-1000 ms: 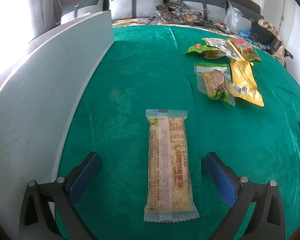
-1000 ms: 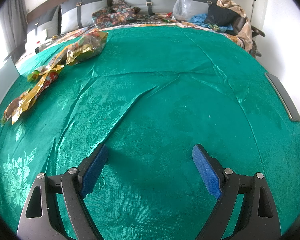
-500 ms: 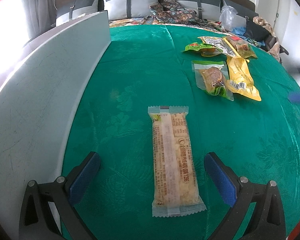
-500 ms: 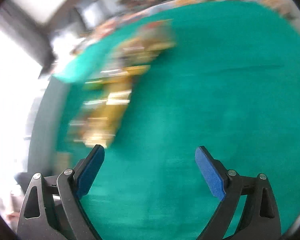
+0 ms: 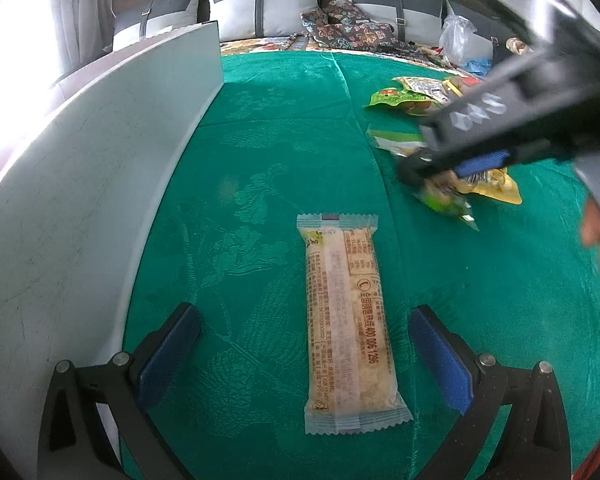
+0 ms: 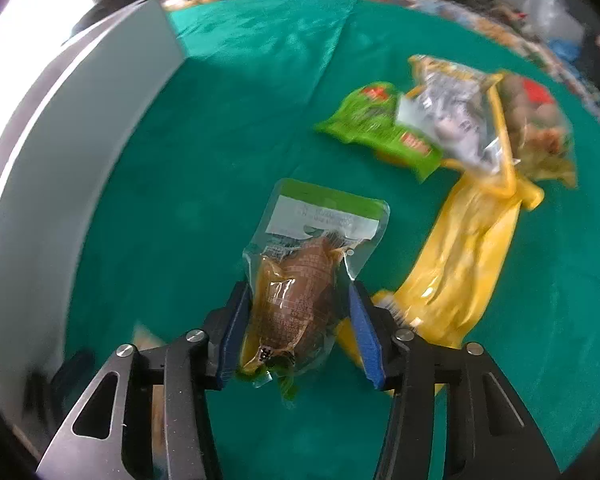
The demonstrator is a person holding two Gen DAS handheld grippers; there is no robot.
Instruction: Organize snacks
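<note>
Right wrist view: right gripper (image 6: 296, 336) jaws just closing around brown pouch (image 6: 296, 300), beside yellow pack (image 6: 460, 264). Squeeze mid-body, lift straight. Left gripper (image 5: 304, 360) jaws spread astride bar (image 5: 348, 324).

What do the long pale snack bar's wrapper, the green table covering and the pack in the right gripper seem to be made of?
Snack bar wrapper: thin plastic film, likely; semi-clear, crimped zigzag ends.
Table covering: woven cloth, probably; soft sheen, raised floral pattern, fold creases.
Pack: clear glossy plastic, apparently vacuum-sealed, clinging to its brown contents. The right gripper has just been closing and its blue pads press it.
</note>
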